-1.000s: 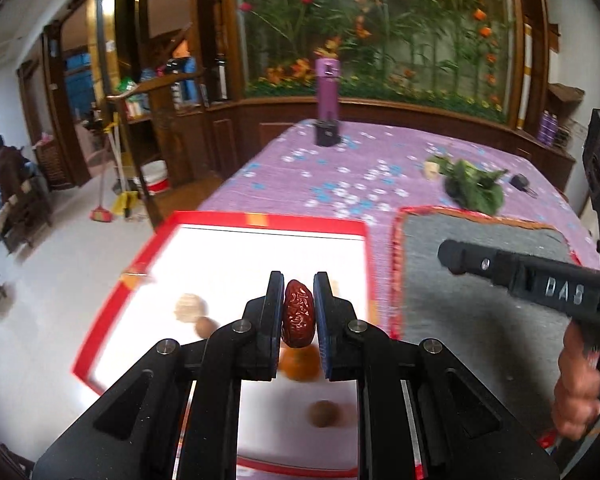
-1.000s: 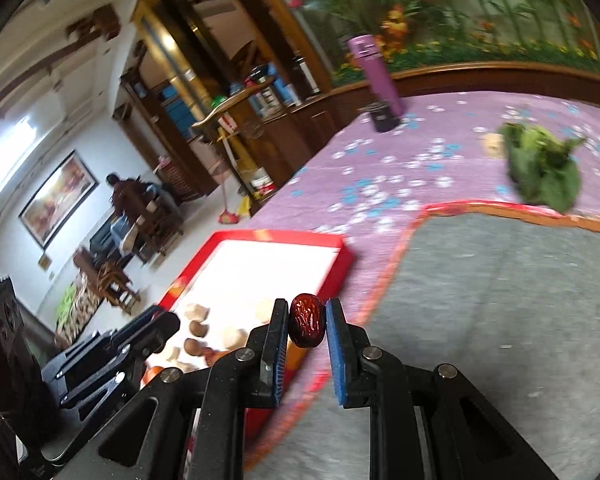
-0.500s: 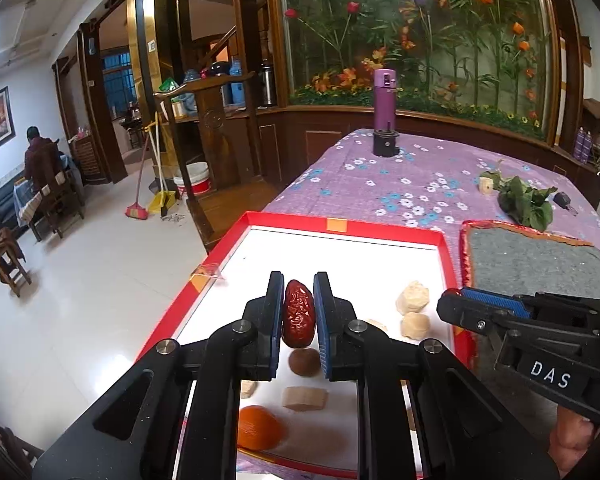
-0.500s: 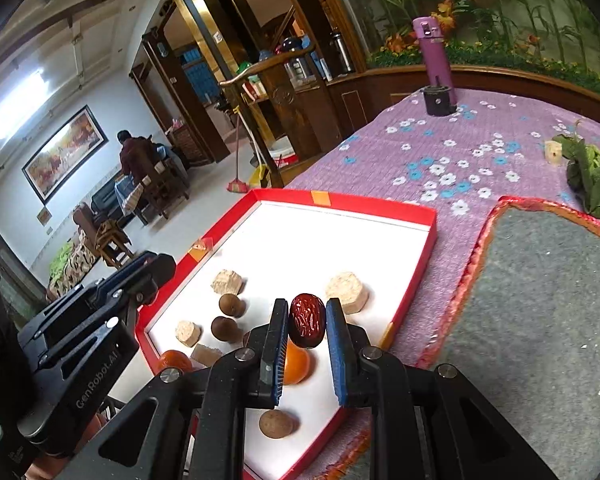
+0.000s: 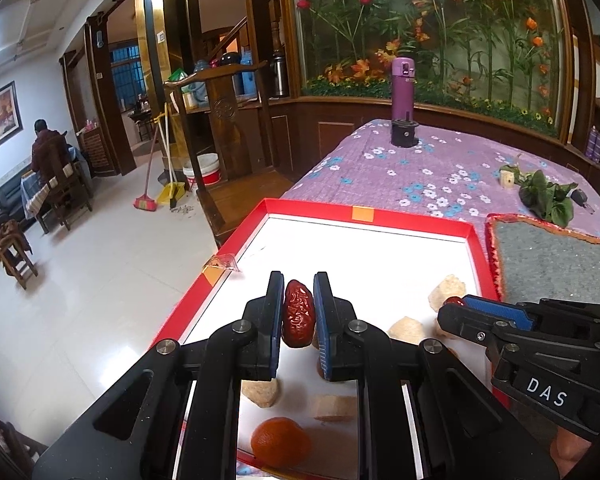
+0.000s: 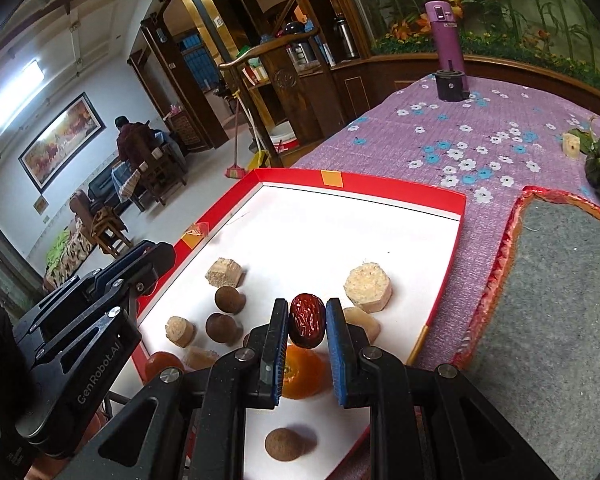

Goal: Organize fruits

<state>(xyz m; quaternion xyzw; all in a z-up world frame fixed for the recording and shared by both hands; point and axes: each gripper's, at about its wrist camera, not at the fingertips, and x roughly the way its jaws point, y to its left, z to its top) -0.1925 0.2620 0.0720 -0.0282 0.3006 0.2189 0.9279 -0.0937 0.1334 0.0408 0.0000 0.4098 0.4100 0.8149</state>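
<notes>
Here, L claw (image 5: 297, 318) & R claw (image 6: 307, 322) are each gripping a red date (image 5: 298, 319) (image 6: 307, 320) above the red-rimmed tray (image 6: 396, 189), w/ nuts lying inside it.

Left tool (image 5: 296, 316): black plastic frame, silver screws, blue finger pads, "GenRobot.AI" lettering.
Right tool (image 6: 306, 328): black, silver screws, blue ribbed pads, white "DAS" label.
</notes>
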